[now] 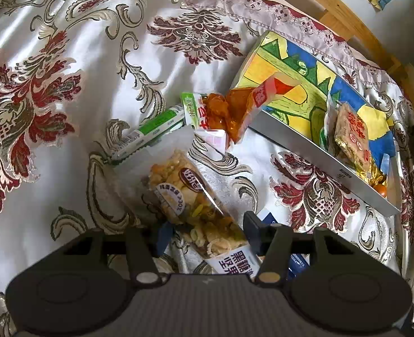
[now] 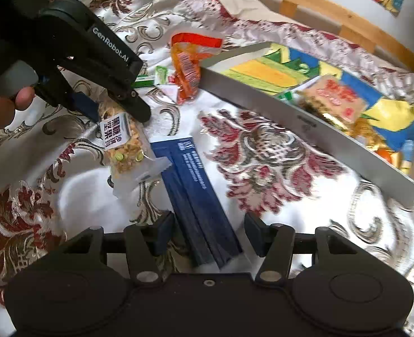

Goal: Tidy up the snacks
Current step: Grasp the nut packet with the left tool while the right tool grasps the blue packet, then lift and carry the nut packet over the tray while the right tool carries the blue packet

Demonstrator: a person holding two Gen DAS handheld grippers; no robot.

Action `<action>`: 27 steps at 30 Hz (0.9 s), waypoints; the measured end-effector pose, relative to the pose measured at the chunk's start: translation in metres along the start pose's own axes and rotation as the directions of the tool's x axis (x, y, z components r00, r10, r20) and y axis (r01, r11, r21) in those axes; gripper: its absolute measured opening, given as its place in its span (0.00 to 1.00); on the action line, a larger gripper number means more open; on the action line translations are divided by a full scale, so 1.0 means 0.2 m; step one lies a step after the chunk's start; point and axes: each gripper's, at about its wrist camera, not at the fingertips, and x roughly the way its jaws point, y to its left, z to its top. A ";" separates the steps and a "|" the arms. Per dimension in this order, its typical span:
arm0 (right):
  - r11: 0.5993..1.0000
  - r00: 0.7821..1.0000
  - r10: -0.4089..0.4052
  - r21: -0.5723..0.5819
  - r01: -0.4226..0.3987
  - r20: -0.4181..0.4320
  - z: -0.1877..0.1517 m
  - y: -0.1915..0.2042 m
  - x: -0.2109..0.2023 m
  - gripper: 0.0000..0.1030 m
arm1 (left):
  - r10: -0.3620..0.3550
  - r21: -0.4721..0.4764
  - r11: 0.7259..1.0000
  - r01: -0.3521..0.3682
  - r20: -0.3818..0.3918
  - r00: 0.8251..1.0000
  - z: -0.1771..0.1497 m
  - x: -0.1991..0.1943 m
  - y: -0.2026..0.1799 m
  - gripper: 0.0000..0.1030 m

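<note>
Nearest, the left gripper (image 1: 207,231) pinches the nut bar (image 1: 190,196) on the cloth (image 1: 66,140), the right gripper (image 2: 208,234) straddles the blue pack (image 2: 195,193) unclamped; a slippery wrapper could slide free before reaching the tray (image 1: 319,154).

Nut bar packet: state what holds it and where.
The left gripper is shut on the nut bar packet, pads on its long edges beside the white label.

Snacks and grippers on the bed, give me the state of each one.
Nut bar packet: sealed, between the left gripper jaws.
Dark blue packet: flat on the cloth, between the right gripper jaws; grip unclear.
Orange snack pouch: leaning on the tray's outer wall.
Tray: holds a gold-wrapped square snack.
Green stick packet: lying flat.
</note>
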 end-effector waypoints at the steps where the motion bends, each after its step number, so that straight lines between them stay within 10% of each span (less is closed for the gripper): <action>1: 1.000 1.000 -0.002 0.000 0.002 -0.002 0.01 0.00 0.01 0.46 | -0.001 -0.001 1.000 0.001 0.000 1.000 0.00 0.00 0.00 0.57; 19: 0.927 0.941 -0.254 -0.220 0.302 0.222 0.01 0.12 -0.17 0.31 | -0.081 0.065 0.995 0.073 0.123 0.989 -0.12 -0.31 -0.09 0.55; 27: 0.931 0.882 -0.329 -0.038 0.362 0.337 0.05 -0.06 -0.42 0.31 | -0.096 0.074 0.994 0.078 0.280 0.955 -0.14 -0.49 -0.19 0.55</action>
